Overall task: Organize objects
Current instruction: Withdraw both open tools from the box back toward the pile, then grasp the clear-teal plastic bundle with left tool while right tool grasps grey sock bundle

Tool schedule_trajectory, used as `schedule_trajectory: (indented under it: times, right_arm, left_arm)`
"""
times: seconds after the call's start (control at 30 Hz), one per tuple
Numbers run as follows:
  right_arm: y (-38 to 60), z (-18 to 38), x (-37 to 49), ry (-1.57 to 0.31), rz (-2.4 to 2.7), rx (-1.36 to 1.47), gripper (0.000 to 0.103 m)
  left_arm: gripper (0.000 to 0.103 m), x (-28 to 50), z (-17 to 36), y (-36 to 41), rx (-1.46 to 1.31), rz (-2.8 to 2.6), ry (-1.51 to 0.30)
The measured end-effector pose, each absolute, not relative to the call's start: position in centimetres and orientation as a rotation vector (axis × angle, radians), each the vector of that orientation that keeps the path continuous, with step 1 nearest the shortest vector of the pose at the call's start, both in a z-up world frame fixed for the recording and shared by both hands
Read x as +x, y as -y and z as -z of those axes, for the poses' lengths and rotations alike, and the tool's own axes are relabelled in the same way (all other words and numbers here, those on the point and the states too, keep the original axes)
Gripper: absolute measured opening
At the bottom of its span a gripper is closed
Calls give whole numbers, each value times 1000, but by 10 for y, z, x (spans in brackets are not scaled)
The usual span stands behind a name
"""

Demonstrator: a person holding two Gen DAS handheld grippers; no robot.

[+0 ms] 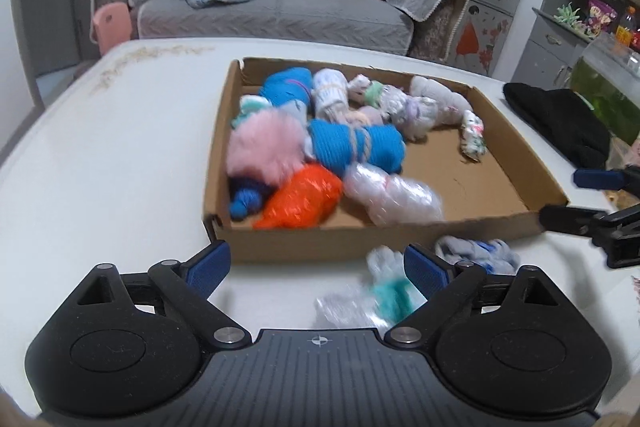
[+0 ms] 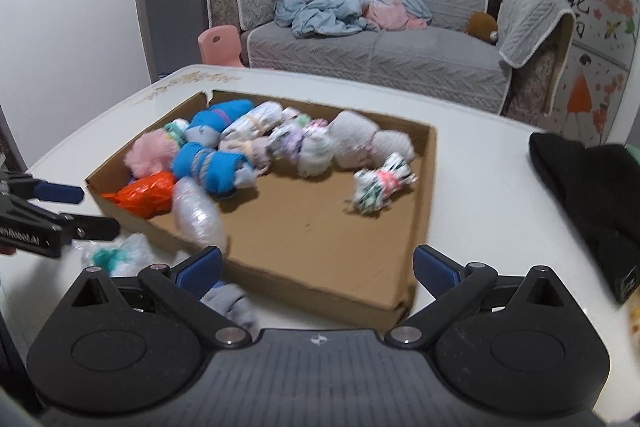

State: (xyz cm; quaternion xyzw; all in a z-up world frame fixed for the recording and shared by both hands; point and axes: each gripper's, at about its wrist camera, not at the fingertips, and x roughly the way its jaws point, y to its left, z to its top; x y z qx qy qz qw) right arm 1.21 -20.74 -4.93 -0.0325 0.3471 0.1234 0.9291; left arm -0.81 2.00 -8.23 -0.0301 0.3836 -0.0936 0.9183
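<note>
A shallow cardboard tray (image 1: 516, 163) (image 2: 424, 187) on the white table holds several bundles: blue rolled socks (image 1: 356, 147) (image 2: 212, 163), a pink fluffy ball (image 1: 264, 143) (image 2: 154, 151), an orange plastic bag (image 1: 300, 199) (image 2: 144, 195) and a clear plastic bag (image 1: 392, 197) (image 2: 198, 213). In front of the tray lie a white-and-teal bundle (image 1: 380, 291) (image 2: 116, 255) and a grey-blue bundle (image 1: 480, 253) (image 2: 236, 303). My left gripper (image 1: 318, 269) is open just left of the white-and-teal bundle, nothing between its fingers. My right gripper (image 2: 318, 269) is open over the tray's near corner, holding nothing.
A black knit hat (image 1: 560, 123) (image 2: 588, 195) lies on the table right of the tray. Beyond the table stand a grey sofa (image 1: 272, 11) with a blue blanket and a small pink chair (image 2: 220, 45). A glass tank (image 1: 608, 87) stands at far right.
</note>
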Motion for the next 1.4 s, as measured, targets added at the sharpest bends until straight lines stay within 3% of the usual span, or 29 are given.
schedule_trajectory:
  times: [1.0, 1.23, 1.4]
  right_arm:
    - [188, 74, -4, -762, -257, 125, 102]
    - [184, 78, -2, -778, -280, 145, 102]
    - [179, 80, 1, -789, -298, 157, 101]
  left_arm:
    - [97, -13, 110, 3, -68, 293, -813]
    - [77, -20, 109, -2, -56, 391, -794]
    - [75, -24, 113, -16, -82, 415, -805]
